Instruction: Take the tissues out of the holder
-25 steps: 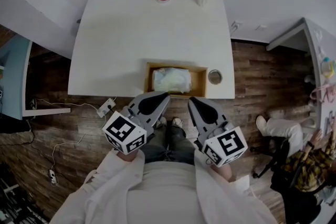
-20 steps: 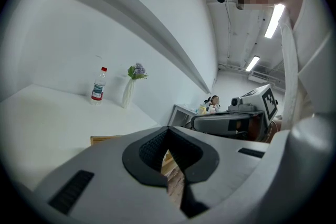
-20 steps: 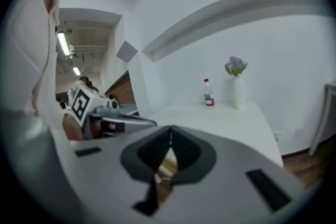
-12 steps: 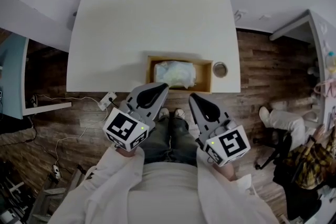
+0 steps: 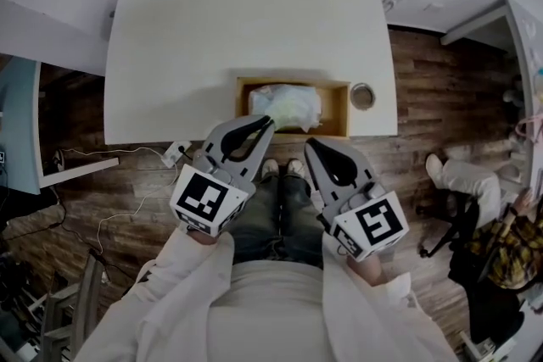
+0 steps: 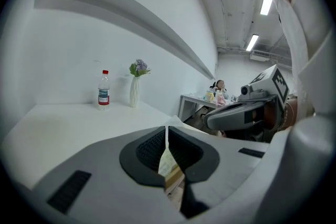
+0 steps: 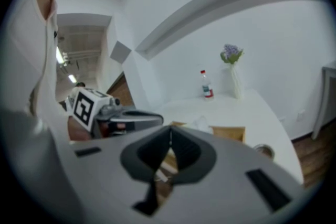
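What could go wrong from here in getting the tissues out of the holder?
1. The left gripper, shut, may jab the tissues rather than pinch them unless it opens.
2. The holder sits at the table's near edge; a pull toward the person might drag it off.

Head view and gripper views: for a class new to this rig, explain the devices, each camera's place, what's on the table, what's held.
A person holds a gripper in each hand: left gripper and right gripper. The head view looks down from the person's head; each gripper view looks along its own jaws. The white table bears a wooden holder of tissues, a bottle and a vase. Both pairs of jaws are shut, holding nothing.
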`<state>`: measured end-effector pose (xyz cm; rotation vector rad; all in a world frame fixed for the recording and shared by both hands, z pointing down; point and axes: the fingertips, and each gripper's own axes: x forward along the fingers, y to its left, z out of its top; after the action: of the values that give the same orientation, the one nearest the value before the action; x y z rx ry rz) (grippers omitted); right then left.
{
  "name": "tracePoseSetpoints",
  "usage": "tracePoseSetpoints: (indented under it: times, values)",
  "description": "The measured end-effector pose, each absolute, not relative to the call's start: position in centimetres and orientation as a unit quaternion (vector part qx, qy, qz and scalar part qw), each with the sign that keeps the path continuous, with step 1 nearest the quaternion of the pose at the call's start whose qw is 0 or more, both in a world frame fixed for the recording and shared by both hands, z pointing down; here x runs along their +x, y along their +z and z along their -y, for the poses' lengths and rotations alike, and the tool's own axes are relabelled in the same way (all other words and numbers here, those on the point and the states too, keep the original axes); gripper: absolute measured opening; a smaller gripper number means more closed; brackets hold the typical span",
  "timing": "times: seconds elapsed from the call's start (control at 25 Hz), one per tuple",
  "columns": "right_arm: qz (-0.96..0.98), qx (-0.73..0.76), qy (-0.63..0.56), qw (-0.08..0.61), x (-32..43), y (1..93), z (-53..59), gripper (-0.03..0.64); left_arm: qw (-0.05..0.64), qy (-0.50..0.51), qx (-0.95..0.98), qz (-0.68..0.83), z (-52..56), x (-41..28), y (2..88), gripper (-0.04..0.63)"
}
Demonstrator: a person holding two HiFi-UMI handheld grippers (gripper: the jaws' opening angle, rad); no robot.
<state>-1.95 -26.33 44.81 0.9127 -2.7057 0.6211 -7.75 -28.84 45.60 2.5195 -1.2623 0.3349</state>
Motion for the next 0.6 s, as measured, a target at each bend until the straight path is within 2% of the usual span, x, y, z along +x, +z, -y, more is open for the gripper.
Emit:
tracePoseSetpoints:
  times: [0.16, 0.6]
  values:
    - [0.918, 0.312, 0.219, 0.112, -2.1, 45.4, 26.2, 0.012, 0.127, 0.138, 0.872, 0.452, 29.4, -8.5, 45.8, 0.023]
    - [0.912, 0.324, 0.224, 0.113, -1.6, 45.8, 26.8, 0.012, 0.101, 0.188, 0.854, 0.474, 30.5, -9.7, 47.2, 0.144]
